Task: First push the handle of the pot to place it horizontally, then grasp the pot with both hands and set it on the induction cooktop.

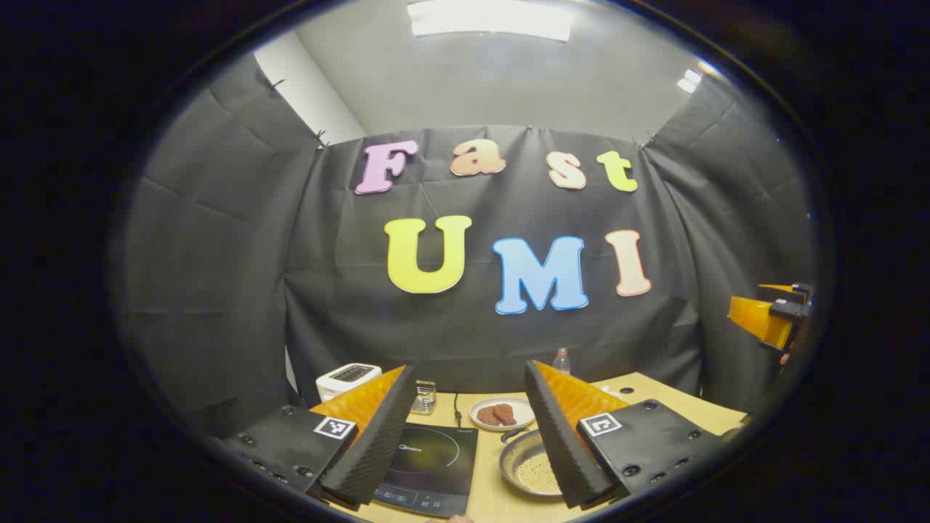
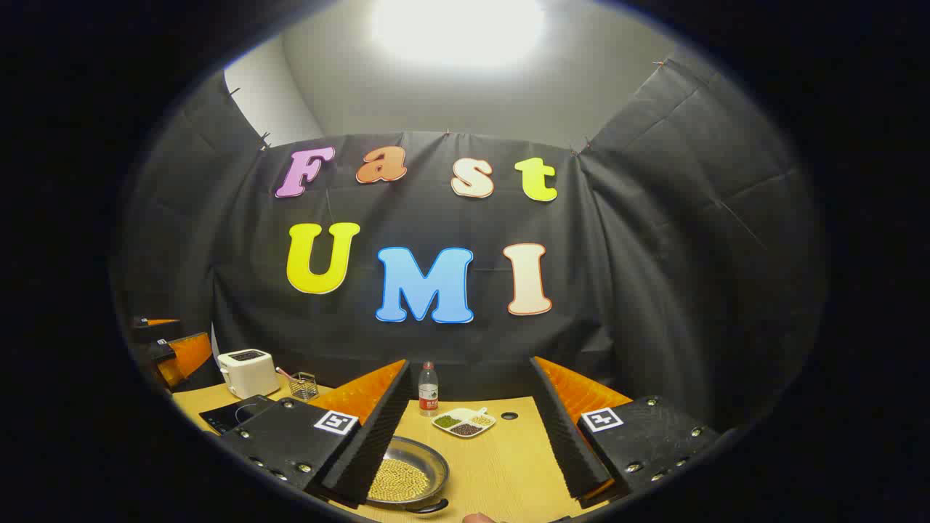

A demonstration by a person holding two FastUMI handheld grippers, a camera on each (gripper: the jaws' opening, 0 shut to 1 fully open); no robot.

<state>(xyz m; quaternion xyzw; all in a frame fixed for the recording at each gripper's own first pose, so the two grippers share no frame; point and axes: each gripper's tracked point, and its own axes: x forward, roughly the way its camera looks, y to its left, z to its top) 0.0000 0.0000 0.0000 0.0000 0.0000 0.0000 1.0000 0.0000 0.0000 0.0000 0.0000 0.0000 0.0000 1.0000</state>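
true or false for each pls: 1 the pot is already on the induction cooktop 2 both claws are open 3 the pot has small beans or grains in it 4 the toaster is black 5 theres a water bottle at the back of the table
1. The pot is on the induction cooktop. False: it sits on the wooden table beside the cooktop.
2. Both claws are open. True: the left claw and right claw each have their fingers spread wide with nothing between them.
3. The pot holds small beans or grains. True: pale round grains cover its bottom.
4. The toaster is black. False: it is white.
5. A water bottle stands at the back of the table. True: it is upright near the booth wall, behind a divided dish of beans.
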